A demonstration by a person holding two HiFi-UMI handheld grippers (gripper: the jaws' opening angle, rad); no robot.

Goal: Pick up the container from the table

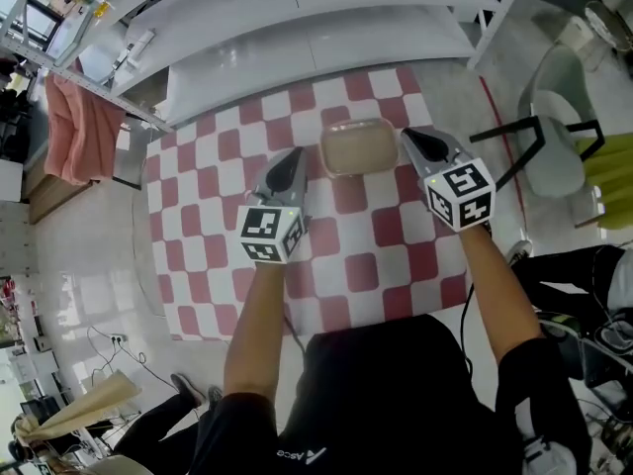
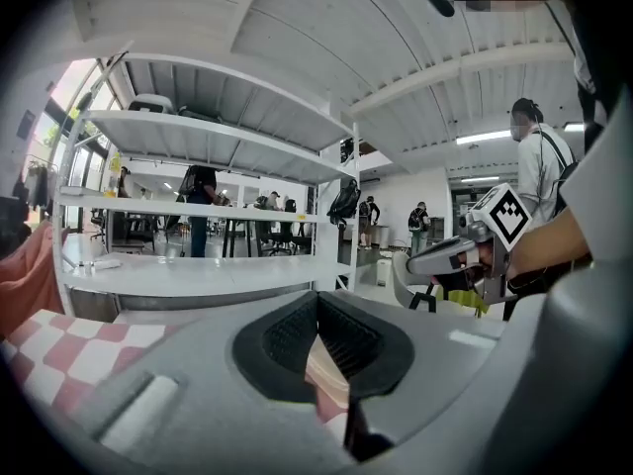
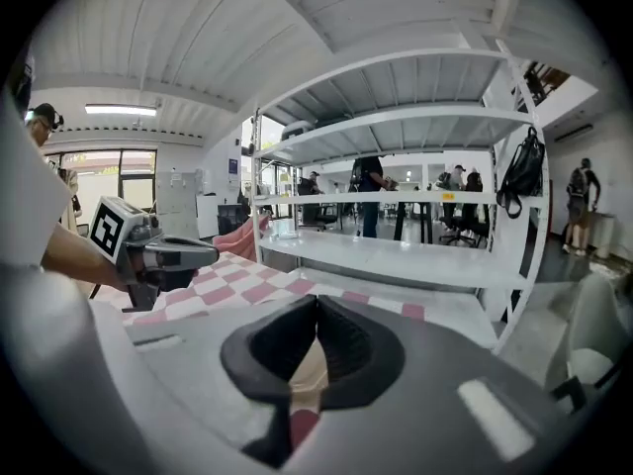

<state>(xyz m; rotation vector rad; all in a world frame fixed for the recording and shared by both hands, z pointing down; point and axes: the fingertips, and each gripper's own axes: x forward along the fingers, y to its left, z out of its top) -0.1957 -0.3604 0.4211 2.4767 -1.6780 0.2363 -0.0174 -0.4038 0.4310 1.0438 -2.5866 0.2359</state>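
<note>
A beige rectangular container (image 1: pixel 358 146) with a clear lid sits on the far part of the red-and-white checked table (image 1: pixel 198 265). My left gripper (image 1: pixel 294 156) hovers just left of it, shut with nothing between its jaws. My right gripper (image 1: pixel 412 137) hangs just right of the container, also shut and empty. In the left gripper view the black pads (image 2: pixel 341 339) meet, and a sliver of the beige container (image 2: pixel 321 374) shows below them. In the right gripper view the pads (image 3: pixel 336 344) also meet over a beige strip of the container (image 3: pixel 309 369), and the left gripper (image 3: pixel 203 253) shows across the table.
White shelving (image 1: pixel 297 28) runs along the table's far side. A pink cloth (image 1: pixel 84 127) hangs at the left. A chair (image 1: pixel 559 137) with black legs and a yellow-green item (image 1: pixel 608 181) stands at the right. People stand in the background of both gripper views.
</note>
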